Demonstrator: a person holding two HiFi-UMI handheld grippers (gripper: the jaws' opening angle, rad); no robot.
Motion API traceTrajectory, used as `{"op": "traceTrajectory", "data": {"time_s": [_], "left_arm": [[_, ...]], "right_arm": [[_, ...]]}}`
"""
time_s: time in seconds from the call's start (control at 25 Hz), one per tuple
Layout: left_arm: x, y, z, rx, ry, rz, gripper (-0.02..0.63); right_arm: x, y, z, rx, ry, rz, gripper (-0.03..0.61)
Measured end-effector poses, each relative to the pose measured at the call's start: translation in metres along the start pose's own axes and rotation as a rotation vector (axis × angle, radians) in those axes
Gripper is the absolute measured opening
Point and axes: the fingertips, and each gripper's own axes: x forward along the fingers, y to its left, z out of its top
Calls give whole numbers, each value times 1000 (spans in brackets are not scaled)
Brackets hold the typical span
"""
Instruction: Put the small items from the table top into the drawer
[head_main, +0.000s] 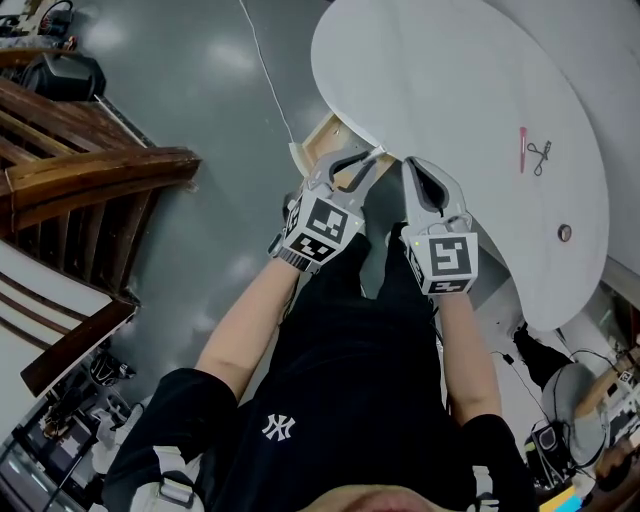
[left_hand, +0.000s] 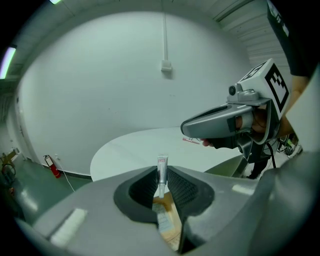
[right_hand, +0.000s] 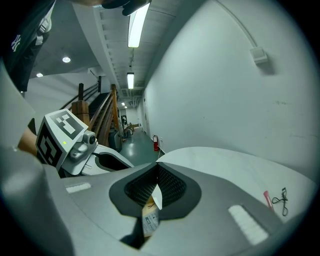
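While the left gripper (left_hand: 161, 179) pinches a small tube (left_hand: 161, 164) upright above the drawer (head_main: 320, 138), the right gripper (right_hand: 156, 189) hangs nearby. Its jaws are clenched together.

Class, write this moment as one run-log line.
left tongs: shut on small silver tube | right tongs: shut, empty | both over open wooden drawer | thin pink stick on white round table

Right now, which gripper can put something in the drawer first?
Left. The left gripper pinches a small tube over the open drawer; the right gripper is shut on nothing.
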Motion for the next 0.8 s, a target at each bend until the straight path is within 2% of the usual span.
{"op": "traceTrajectory", "data": {"time_s": [0.48,0.8], "left_arm": [[12,13,-82,-22,112,-13,60],[38,17,-121,19,168,-57,61]], "right_arm": [[39,38,-49,34,55,46,21],[62,44,-72,51,76,35,21]]}}
